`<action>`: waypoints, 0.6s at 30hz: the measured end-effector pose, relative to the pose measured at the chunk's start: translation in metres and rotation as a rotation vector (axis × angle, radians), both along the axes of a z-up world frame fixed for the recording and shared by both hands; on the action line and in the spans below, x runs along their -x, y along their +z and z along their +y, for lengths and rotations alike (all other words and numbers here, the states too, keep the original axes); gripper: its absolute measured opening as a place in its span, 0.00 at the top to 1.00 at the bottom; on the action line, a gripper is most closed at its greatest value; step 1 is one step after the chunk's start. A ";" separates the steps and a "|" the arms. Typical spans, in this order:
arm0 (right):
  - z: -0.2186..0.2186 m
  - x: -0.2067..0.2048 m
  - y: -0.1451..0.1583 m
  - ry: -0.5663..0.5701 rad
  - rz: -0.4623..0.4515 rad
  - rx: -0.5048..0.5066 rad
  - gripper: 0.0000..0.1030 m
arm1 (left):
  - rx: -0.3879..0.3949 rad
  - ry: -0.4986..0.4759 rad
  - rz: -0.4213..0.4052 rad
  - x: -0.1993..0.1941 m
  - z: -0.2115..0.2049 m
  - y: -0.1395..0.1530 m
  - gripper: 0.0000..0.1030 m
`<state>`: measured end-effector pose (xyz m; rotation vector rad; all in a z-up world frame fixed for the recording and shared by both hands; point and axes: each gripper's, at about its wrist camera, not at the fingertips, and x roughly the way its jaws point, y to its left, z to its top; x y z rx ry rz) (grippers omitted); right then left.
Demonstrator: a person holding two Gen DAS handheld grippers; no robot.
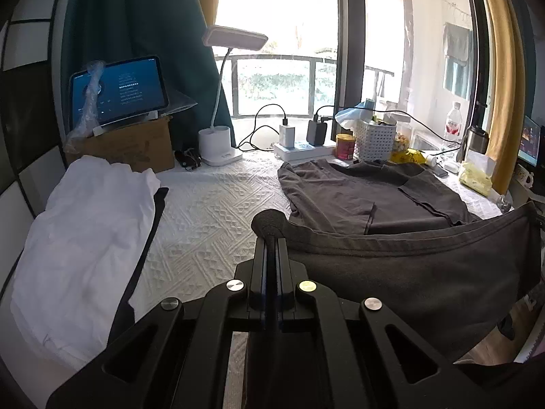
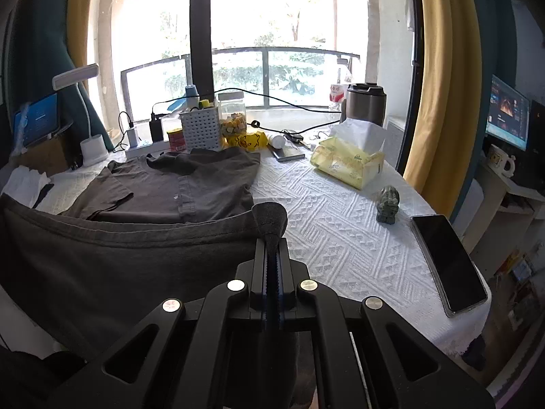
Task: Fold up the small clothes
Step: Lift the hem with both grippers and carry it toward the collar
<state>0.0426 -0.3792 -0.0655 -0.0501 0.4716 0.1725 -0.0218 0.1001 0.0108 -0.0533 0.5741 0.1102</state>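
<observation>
A dark grey T-shirt (image 1: 347,191) lies on the white textured tablecloth (image 1: 211,211), its sleeves folded inward; it also shows in the right wrist view (image 2: 177,184). Its bottom hem (image 1: 408,245) is lifted off the table and stretched between both grippers. My left gripper (image 1: 270,226) is shut on the hem's left corner. My right gripper (image 2: 270,221) is shut on the hem's right corner (image 2: 204,231). The lifted cloth hangs toward me and hides the table's near edge.
A white garment pile (image 1: 85,238) lies at the left. A tablet (image 1: 117,90) on a cardboard box, a desk lamp (image 1: 221,143), a power strip (image 1: 303,150), a basket (image 2: 201,129), a tissue pack (image 2: 347,163), a figurine (image 2: 388,208) and a phone (image 2: 449,262) ring the table.
</observation>
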 end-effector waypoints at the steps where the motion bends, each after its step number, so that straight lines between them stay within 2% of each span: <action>1: 0.000 -0.002 -0.001 0.001 0.004 0.000 0.95 | 0.000 -0.002 0.006 -0.002 0.001 -0.001 0.98; 7: 0.001 -0.013 -0.002 0.003 0.020 -0.001 0.95 | 0.010 0.009 0.057 -0.014 0.007 -0.008 0.98; 18: 0.004 -0.036 0.009 0.010 0.013 -0.008 0.95 | -0.006 0.013 0.044 -0.034 0.007 0.004 0.98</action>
